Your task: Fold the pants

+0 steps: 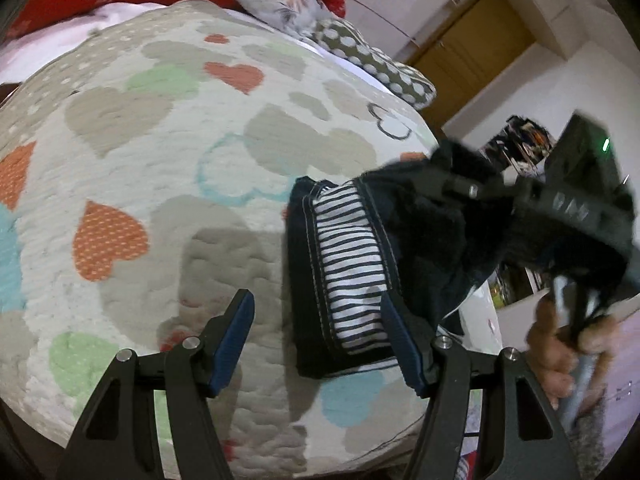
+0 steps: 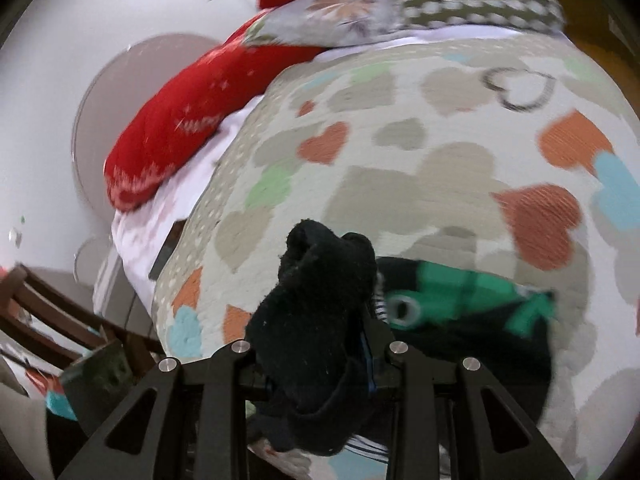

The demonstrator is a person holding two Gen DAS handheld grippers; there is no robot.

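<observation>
Dark pants (image 1: 344, 264) — striped lining showing — lie bunched on the bed's near right, one end lifted.

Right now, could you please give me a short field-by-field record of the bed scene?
surface: heart-print quilt
garment: dark pants, striped lining showing
left gripper: open, one finger against the pants
right gripper: shut on bunched dark pants fabric
behind: red pillow, dotted pillow
fold: not yet done

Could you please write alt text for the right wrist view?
The right gripper is clamped on a bunch of black pants above a heart-patterned bedspread; red pillows lie behind.
</observation>
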